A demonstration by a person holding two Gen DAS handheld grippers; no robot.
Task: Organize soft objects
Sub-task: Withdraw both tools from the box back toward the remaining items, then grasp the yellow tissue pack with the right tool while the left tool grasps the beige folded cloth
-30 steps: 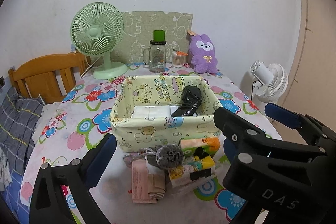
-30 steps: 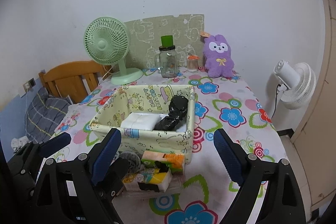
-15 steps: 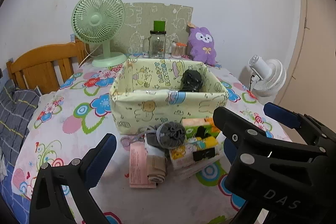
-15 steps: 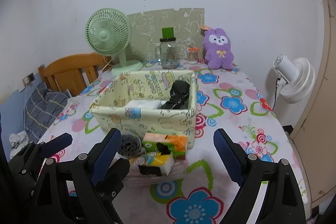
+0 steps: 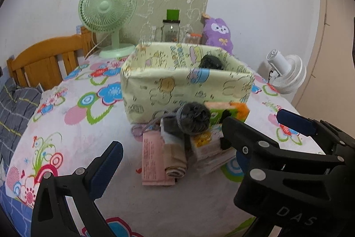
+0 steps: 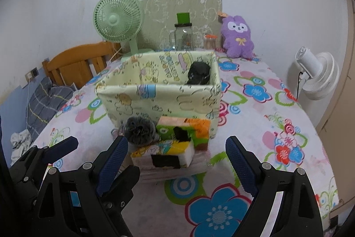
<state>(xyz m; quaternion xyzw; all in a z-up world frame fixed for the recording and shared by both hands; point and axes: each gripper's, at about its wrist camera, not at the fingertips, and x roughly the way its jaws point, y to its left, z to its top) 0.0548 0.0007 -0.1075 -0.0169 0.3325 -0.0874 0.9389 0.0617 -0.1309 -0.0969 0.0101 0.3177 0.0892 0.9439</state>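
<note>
At frame centre, a grey knitted sock ball (image 6: 139, 130) tops colourful tissue packs (image 6: 175, 143) before the pale-yellow cartoon-print fabric basket (image 6: 159, 101). Both the right gripper (image 6: 175, 161) and left gripper (image 5: 170, 141) are spread wide, holding nothing.

Soft even indoor light, slight motion blur, dark bowed fisheye corners.

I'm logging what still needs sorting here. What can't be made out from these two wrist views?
- Fabric bin contents, both views: its front wall hides all but the top of a black bundle.
- Pile beside the grey ball, left wrist view: the right claw covers the tissue packs' right side.
- Bottom pack, right wrist view: the right claw's left finger hides its left end.
- Pack print: blurred, unreadable.
</note>
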